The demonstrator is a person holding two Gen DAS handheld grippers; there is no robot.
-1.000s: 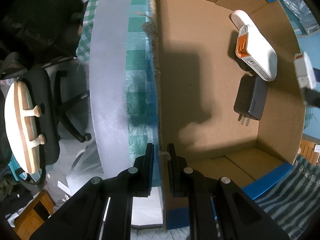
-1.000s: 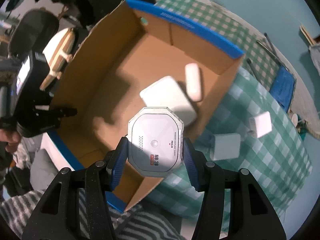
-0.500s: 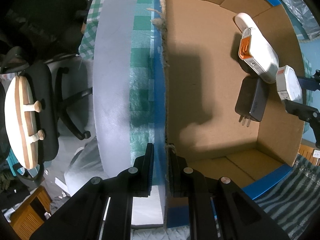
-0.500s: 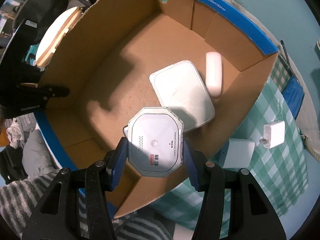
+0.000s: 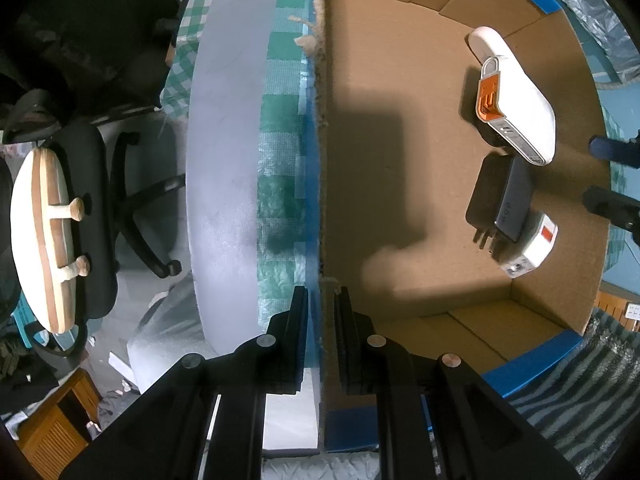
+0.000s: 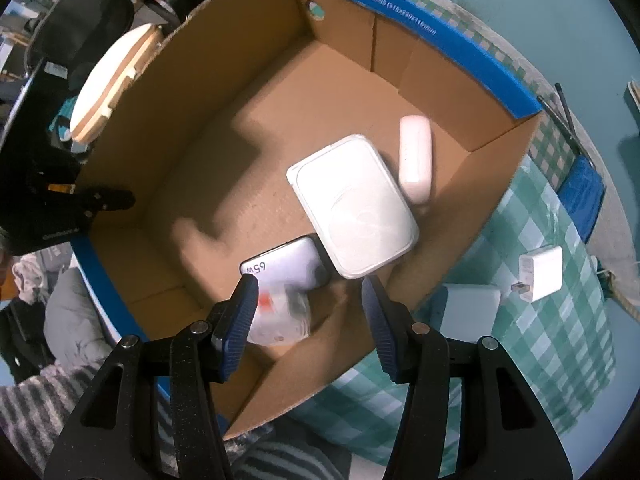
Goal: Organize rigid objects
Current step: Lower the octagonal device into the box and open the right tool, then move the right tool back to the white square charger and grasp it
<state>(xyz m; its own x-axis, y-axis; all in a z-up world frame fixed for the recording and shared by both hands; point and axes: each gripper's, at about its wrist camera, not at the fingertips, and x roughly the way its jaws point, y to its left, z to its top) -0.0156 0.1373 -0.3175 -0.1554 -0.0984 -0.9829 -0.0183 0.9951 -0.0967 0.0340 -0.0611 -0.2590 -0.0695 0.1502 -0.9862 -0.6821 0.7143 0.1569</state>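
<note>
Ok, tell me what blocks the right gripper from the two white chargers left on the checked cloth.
The cardboard box's near wall rises between the open right gripper and the flat white charger just outside it. The white cube charger lies farther right, uncovered.

Black left gripper [image 5: 321,312] with silver screws; right gripper [image 6: 308,304] has ribbed, seemingly blue pads [image 6: 240,312].

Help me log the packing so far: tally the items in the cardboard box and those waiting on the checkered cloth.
In the cardboard box:
white power bank: 1
white oblong case: 1
dark 65W charger: 1
white octagonal charger: 1
On the checkered cloth:
white plug adapter: 1
white block: 1
Total: 6
</note>
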